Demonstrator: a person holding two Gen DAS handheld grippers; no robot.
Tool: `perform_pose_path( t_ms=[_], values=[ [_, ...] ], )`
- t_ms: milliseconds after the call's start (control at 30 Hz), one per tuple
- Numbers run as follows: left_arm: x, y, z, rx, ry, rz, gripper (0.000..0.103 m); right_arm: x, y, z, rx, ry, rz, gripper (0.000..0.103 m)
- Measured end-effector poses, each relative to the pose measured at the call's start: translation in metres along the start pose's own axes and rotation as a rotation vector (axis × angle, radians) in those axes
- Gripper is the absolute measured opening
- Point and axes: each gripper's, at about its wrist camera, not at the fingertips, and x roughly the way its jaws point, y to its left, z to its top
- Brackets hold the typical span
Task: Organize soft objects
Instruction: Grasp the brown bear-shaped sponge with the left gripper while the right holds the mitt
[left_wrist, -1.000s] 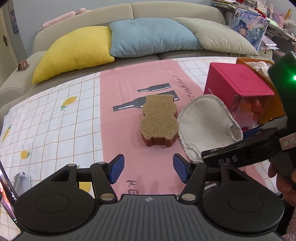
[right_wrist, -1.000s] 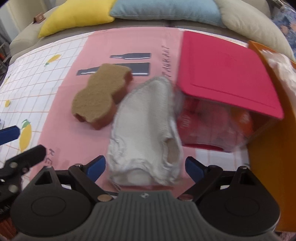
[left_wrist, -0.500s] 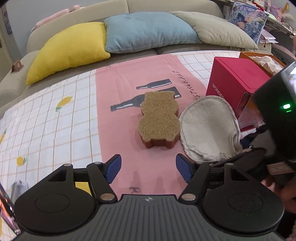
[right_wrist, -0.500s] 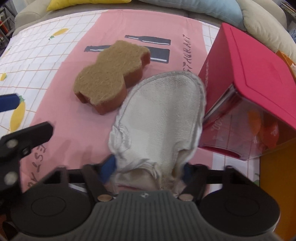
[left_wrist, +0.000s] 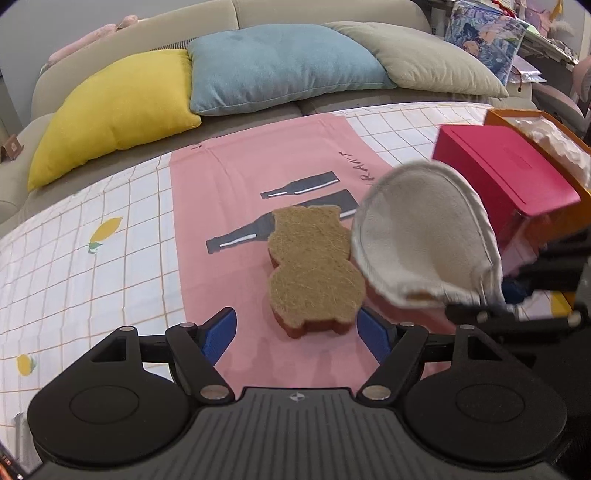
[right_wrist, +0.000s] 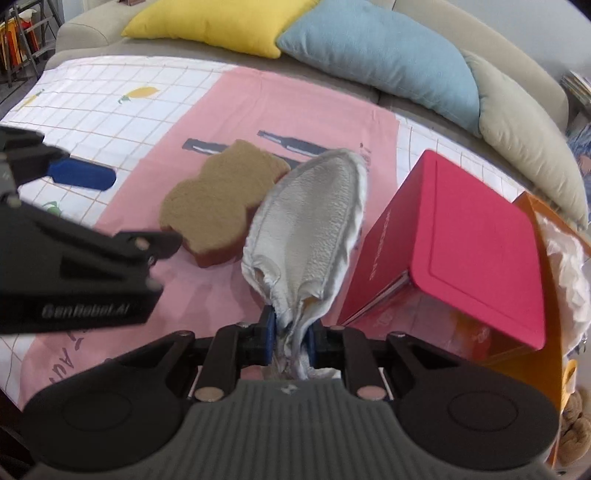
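A white cloth mitt (right_wrist: 310, 229) hangs pinched by its cuff in my right gripper (right_wrist: 290, 332), which is shut on it and holds it lifted off the pink cloth; the mitt also shows in the left wrist view (left_wrist: 421, 236). A brown bear-shaped sponge (left_wrist: 314, 277) lies on the pink cloth (left_wrist: 240, 192), also seen in the right wrist view (right_wrist: 221, 199), just left of the mitt. My left gripper (left_wrist: 295, 330) is open and empty, its blue pads just short of the sponge's near end.
A red lidded box (right_wrist: 469, 240) stands right of the mitt, with an orange box (right_wrist: 554, 295) holding white stuffing beyond it. Yellow (left_wrist: 110, 110), blue (left_wrist: 280, 66) and grey-green cushions (left_wrist: 424, 62) line the sofa behind the checked tablecloth (left_wrist: 92, 240).
My right gripper closed on the mitt's cuff and lifted it off the cloth. My left gripper moved forward toward the sponge and stayed open.
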Motion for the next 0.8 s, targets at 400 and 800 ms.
perform_pose_path(
  t_ms=[400,800],
  values=[
    [0.044,-0.009,0.007,0.013,0.043,-0.040,0.091,0.014,-0.002,0.007,0.112,0.020,-0.032,0.015],
    [0.058,-0.026,-0.001,0.087,0.021,0.029,0.085,0.019,-0.002,0.003,0.093,0.033,-0.016,0.015]
  ],
)
